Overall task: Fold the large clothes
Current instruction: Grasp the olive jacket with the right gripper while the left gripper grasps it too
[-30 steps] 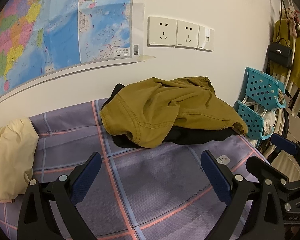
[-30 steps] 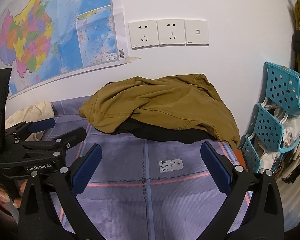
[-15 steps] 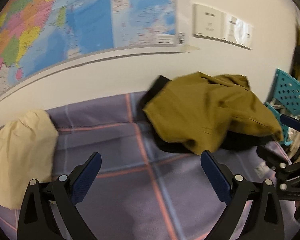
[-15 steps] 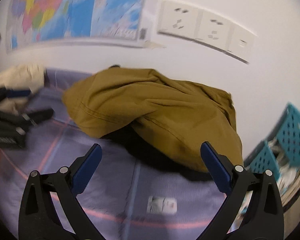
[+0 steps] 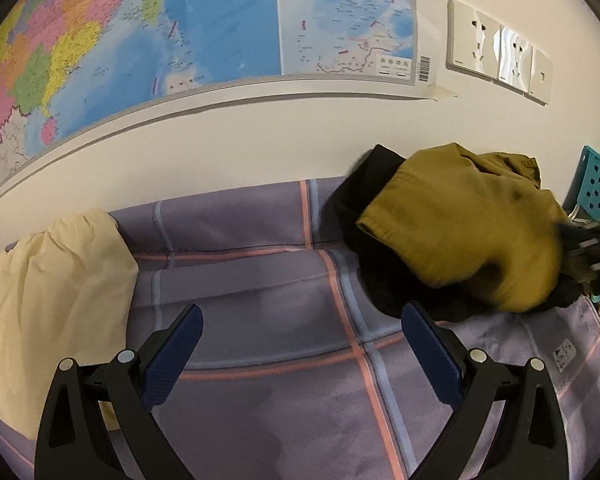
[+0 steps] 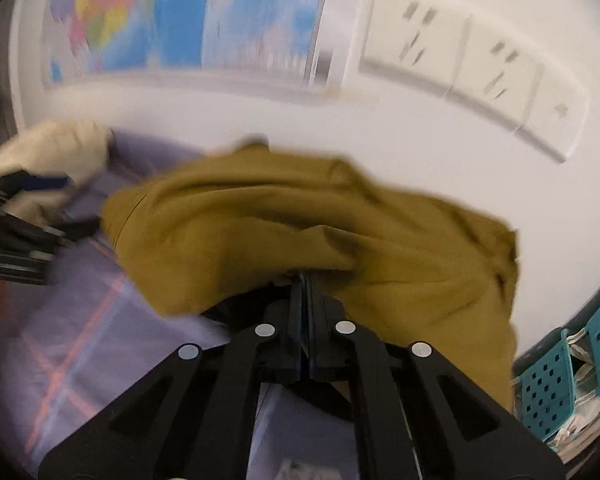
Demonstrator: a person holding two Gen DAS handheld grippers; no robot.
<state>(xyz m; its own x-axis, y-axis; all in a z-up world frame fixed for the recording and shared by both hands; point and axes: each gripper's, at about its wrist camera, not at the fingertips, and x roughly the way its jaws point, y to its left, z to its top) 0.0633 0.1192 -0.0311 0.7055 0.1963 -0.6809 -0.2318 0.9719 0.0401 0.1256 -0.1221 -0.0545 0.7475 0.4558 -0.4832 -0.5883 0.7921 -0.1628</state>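
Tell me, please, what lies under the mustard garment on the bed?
A black garment shows under the mustard garment, sticking out along its left and lower edges. What kind it is stays hidden.

I am reading no legible text: wall map point(image 5: 220, 20) lettering, its barcode point(image 5: 424, 68) and the bedsheet's white label point(image 5: 564, 354) symbols are showing too small.

Clothes heaped on a bed under a wall map

The jacket point(image 5: 460, 232) lies on a darker garment point(image 5: 384, 280) at the bed's point(image 5: 260, 280) right end, against the wall; a pillow point(image 5: 52, 292) lies at the left end, baskets point(image 6: 556, 380) stand right of the bed, sockets point(image 5: 496, 52) right of the map point(image 5: 180, 32).
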